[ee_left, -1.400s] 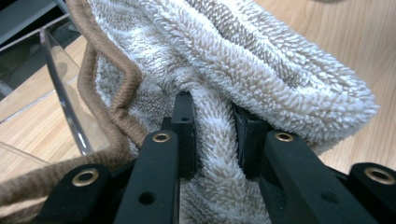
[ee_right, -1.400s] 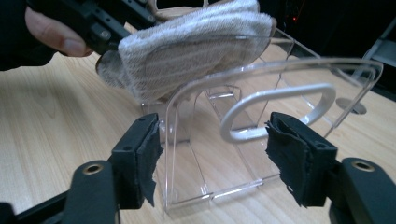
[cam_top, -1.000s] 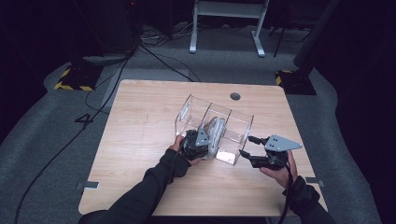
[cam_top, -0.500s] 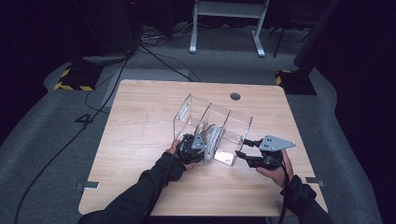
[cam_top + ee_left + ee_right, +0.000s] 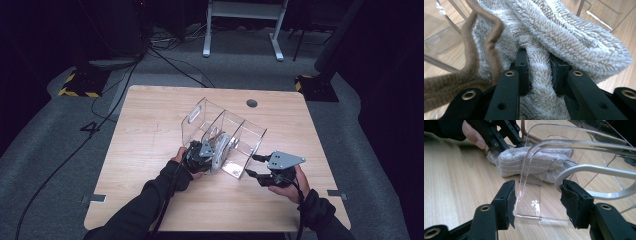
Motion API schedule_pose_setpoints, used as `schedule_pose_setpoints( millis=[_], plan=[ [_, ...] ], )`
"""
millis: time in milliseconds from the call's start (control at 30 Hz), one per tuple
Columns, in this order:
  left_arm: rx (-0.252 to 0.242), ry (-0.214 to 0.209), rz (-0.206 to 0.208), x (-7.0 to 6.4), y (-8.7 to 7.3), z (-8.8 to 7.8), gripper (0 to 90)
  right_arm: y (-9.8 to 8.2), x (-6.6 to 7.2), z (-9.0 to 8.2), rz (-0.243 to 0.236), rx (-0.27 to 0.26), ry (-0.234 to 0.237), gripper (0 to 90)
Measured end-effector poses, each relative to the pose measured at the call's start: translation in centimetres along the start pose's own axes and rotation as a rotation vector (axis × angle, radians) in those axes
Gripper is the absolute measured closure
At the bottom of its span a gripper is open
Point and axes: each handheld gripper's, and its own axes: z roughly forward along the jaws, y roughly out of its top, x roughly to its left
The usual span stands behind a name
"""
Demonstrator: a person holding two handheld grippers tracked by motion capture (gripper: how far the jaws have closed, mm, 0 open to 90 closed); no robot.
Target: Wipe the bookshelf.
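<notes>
On table [image 5: 150, 125]: one clear organizer [image 5: 235, 137] (three compartments), one fuzzy sock [image 5: 564, 42].

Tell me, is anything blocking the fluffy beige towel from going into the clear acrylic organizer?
Nothing visible blocks it. The fluffy beige towel, pinched by the left gripper, lies at the open end of the clear acrylic organizer, between two dividers. The right gripper straddles the organizer's end wall.
</notes>
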Motion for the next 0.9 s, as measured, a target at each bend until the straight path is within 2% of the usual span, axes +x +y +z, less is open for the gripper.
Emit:
schedule_pose_setpoints(
  millis=[67,267,333,400,500,567,633,667,733,833,900],
  plan=[
    [-0.029,0.004,0.001,0.1,0.3,-0.7,72.8,0.0,-0.1,0.1,0.005,-0.005,0.005,45.5],
    [-0.194,0.030,-0.035,0.9,2.3,-3.9,72.9,-0.1,-0.2,0.1,0.022,-0.009,0.006,46.1],
    [-0.223,0.071,-0.031,1.3,3.0,-4.9,72.9,-0.2,-0.2,0.1,0.020,-0.009,0.006,44.8],
    [-0.239,0.088,-0.044,1.8,3.4,-5.6,72.8,-0.3,-0.2,0.3,0.027,-0.003,-0.001,42.5],
    [-0.275,0.114,-0.067,2.5,3.7,-6.5,72.8,-0.5,-0.3,0.5,0.033,0.005,0.009,43.8],
    [-0.267,0.122,-0.074,2.7,3.8,-6.3,72.8,-0.5,-0.3,0.6,0.032,0.003,0.017,44.6],
    [-0.260,0.104,-0.089,2.9,3.6,-5.8,72.9,-0.4,-0.2,0.6,0.029,0.003,0.014,44.9],
    [-0.244,0.098,-0.094,2.9,3.3,-5.2,73.0,-0.4,-0.2,0.6,0.027,-0.002,0.005,43.7],
    [-0.216,0.083,-0.095,2.7,2.9,-4.2,73.0,-0.5,-0.5,0.4,0.059,-0.024,0.002,42.0],
    [-0.175,0.065,-0.103,2.3,2.1,-2.5,73.0,-0.5,-0.5,0.4,0.055,-0.024,0.006,42.0],
    [-0.128,0.049,-0.113,2.1,1.3,-1.3,73.1,-0.4,-0.3,0.5,0.048,-0.022,0.012,41.9]
  ],
)
